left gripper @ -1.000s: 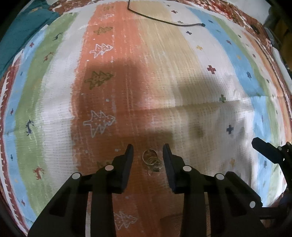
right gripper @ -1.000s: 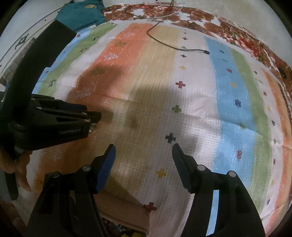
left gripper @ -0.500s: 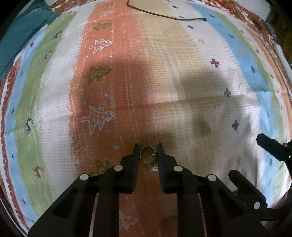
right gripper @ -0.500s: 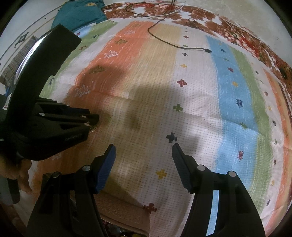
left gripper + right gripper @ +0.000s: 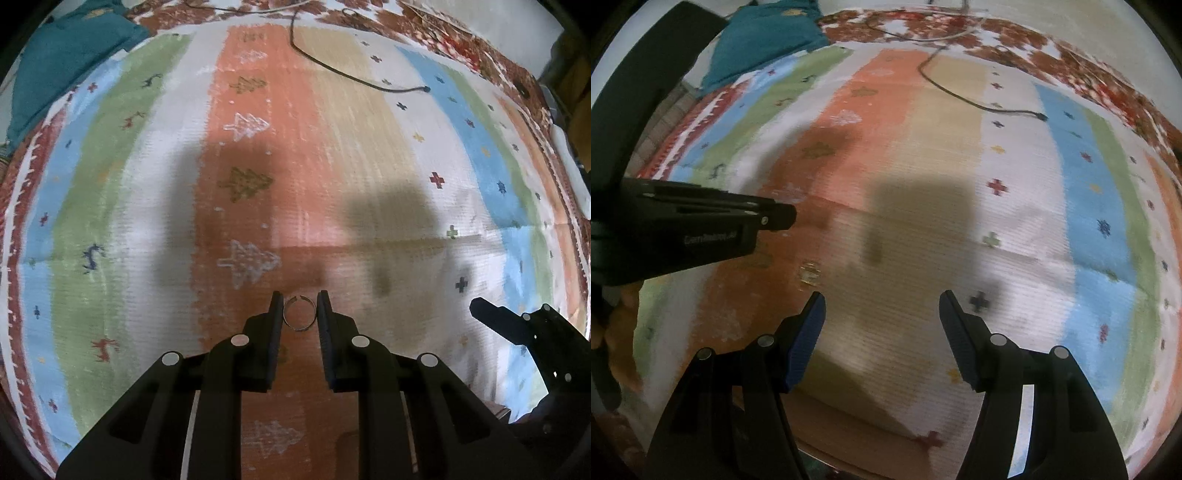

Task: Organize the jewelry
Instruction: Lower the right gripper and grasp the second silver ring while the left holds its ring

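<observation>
My left gripper [image 5: 300, 304] is shut on a thin silver ring [image 5: 300, 313], held between the fingertips above the striped rug [image 5: 332, 155]. In the right wrist view the left gripper [image 5: 783, 218] shows at the left, raised off the rug. A small pile of rings [image 5: 809, 273] lies blurred on the orange stripe below it. My right gripper [image 5: 882, 306] is open and empty over the white part of the rug; its tip shows at the right of the left wrist view [image 5: 484, 308].
A black cable [image 5: 351, 74] lies across the far part of the rug. A teal cloth [image 5: 66, 62] sits at the far left corner. A tan box edge [image 5: 849, 417] shows under the right gripper.
My left gripper closed on a ring from the pile and lifted it off the rug. The view pulled back and up. The right gripper stayed open.
</observation>
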`<control>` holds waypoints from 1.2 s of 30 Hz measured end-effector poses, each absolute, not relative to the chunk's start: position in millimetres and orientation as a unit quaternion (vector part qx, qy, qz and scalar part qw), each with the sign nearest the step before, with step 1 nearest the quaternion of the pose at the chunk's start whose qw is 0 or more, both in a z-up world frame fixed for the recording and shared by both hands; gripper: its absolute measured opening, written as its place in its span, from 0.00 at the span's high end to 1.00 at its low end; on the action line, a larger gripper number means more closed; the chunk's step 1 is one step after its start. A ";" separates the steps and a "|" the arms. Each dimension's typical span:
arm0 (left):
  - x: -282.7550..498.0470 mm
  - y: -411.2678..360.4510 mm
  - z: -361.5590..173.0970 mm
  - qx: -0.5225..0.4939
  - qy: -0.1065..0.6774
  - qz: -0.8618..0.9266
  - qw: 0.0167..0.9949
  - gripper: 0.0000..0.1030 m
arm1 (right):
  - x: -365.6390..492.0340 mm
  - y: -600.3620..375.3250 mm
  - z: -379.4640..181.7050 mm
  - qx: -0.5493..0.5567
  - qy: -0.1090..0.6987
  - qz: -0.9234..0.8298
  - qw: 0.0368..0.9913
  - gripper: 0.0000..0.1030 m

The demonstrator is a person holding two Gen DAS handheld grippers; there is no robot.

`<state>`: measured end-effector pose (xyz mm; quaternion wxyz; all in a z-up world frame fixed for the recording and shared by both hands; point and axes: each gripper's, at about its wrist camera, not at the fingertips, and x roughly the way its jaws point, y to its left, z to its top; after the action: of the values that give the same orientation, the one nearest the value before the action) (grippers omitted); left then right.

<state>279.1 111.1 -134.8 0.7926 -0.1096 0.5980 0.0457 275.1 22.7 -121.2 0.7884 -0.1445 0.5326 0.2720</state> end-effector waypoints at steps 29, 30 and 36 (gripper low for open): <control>268.7 139.0 -121.5 -0.134 0.587 0.049 0.797 0.82 | 279.8 78.7 -153.0 -0.146 0.583 0.272 0.751 0.38; 268.7 139.7 -122.0 -0.133 0.587 0.050 0.797 0.82 | 280.2 79.9 -153.5 -0.147 0.584 0.273 0.750 0.38; 269.5 143.9 -124.7 -0.132 0.589 0.055 0.795 0.82 | 282.4 88.5 -157.8 -0.154 0.584 0.272 0.749 0.39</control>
<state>269.5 143.9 -124.8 0.7954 -0.1320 0.5889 0.0554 282.4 88.5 -157.8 0.7490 -0.1544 0.5841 0.2721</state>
